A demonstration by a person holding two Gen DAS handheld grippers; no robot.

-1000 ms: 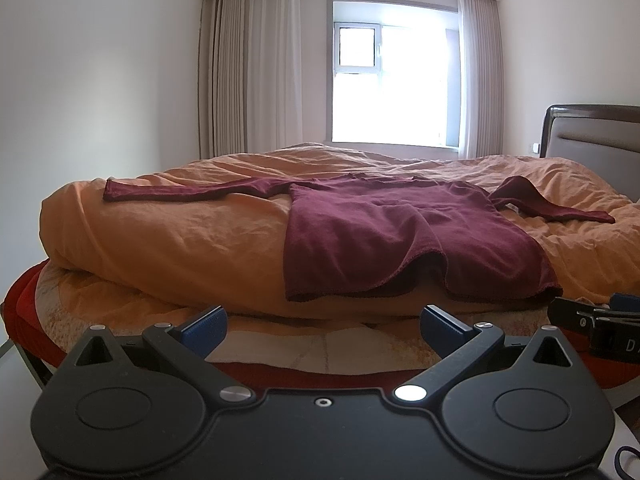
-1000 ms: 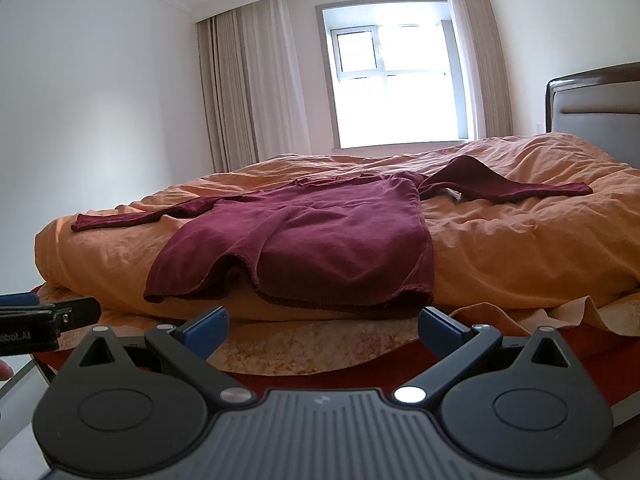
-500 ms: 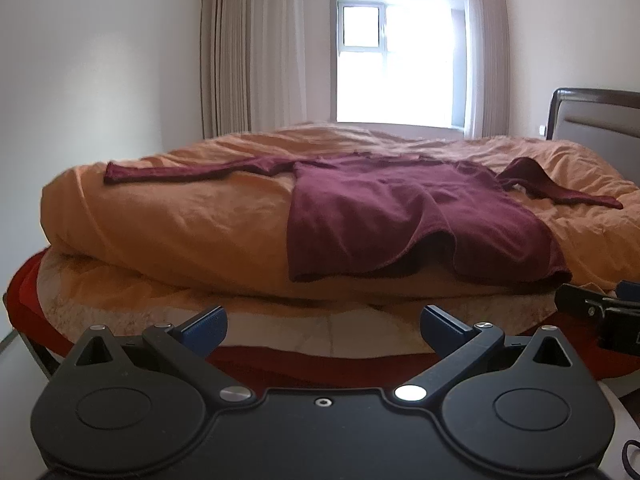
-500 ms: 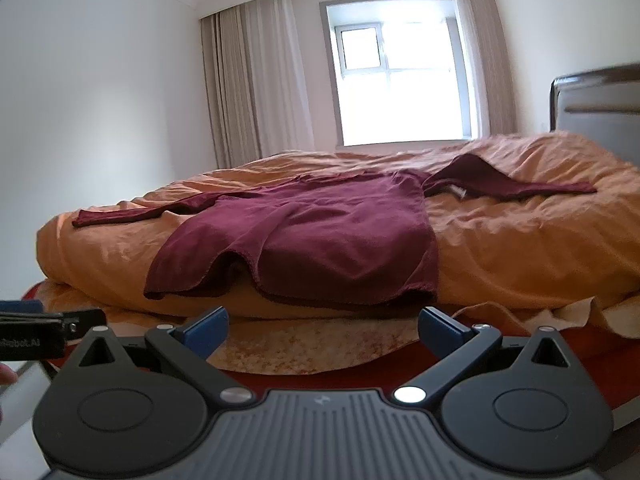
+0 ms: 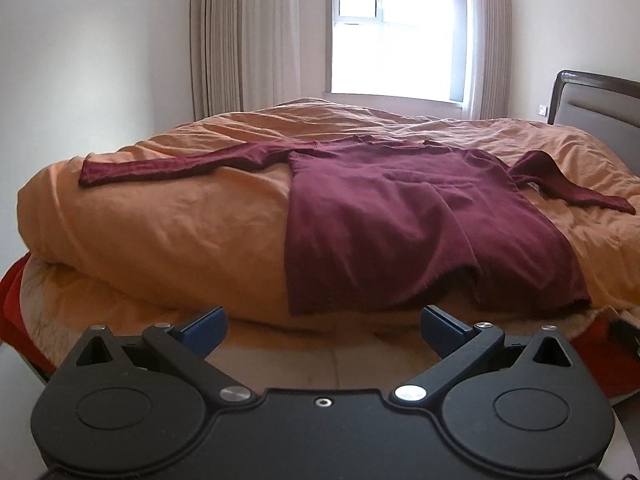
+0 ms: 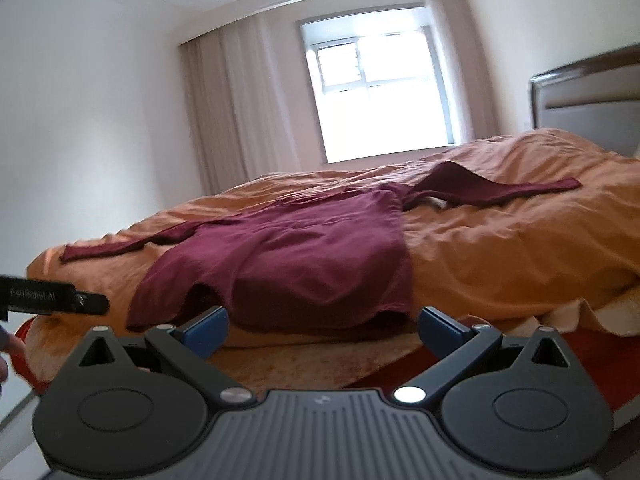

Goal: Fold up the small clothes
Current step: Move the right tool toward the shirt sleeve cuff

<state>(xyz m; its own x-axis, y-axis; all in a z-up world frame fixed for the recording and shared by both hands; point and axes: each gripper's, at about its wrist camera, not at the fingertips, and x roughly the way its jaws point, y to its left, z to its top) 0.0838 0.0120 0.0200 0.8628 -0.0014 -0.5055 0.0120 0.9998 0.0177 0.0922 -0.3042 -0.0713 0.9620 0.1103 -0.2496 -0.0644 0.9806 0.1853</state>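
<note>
We have advanced both grippers toward the bed. Left gripper and right gripper jaws stand wide, empty. The maroon shirt hem hangs just ahead; folding not yet begun.

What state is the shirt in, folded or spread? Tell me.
Spread. The shirt lies flat on the duvet, both sleeves stretched outward, hem draped over the bed edge, no fold made yet.
</note>
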